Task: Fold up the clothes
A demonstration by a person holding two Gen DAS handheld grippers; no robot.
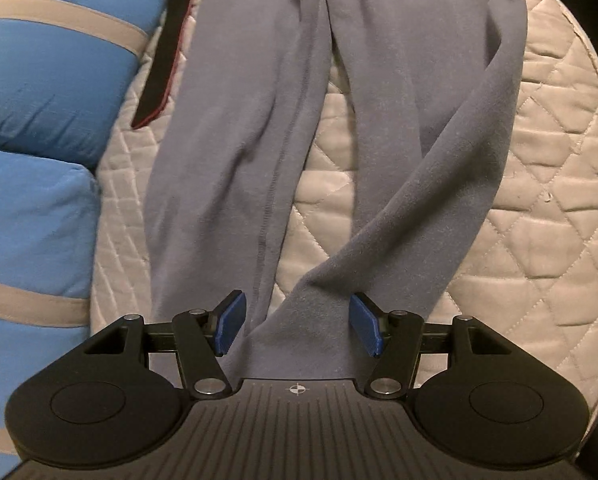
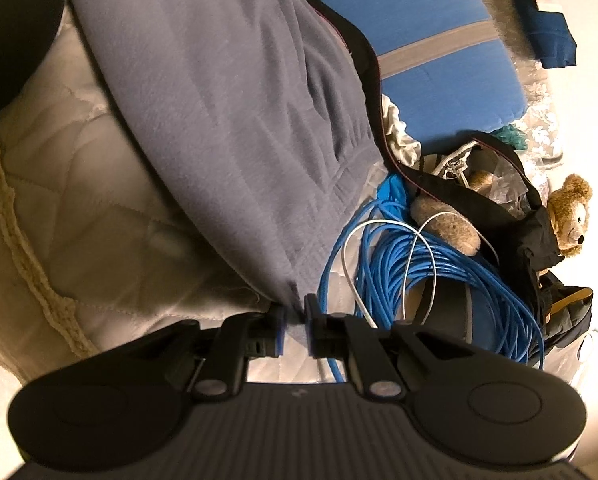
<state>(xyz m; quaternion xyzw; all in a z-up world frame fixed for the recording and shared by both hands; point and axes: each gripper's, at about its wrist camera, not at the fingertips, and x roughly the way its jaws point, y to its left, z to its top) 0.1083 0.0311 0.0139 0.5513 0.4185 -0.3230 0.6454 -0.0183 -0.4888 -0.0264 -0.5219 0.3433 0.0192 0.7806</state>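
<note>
1. Two legs of the grey fleece pants [image 1: 255, 152] stretch out over the quilted mattress [image 1: 539, 208], just beside a blue pillow [image 1: 39, 92].
2. Left gripper [image 1: 297, 326] has its fingers spread wide, a pant leg end between the blue pads [image 1: 230, 322], not pinched.
3. Right gripper [image 2: 295, 326] is narrow, with the waistband corner between its pads, but can't tell if it's pinched, right next to a blue cable coil [image 2: 439, 276] and a teddy bear [image 2: 571, 212].

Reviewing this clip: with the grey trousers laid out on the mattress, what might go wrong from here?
The right trouser leg lies twisted, so a fold now would likely trap the twist. The left gripper stands open over its hem, gripping nothing. The blue cable coil beside the waistband might snag.
</note>
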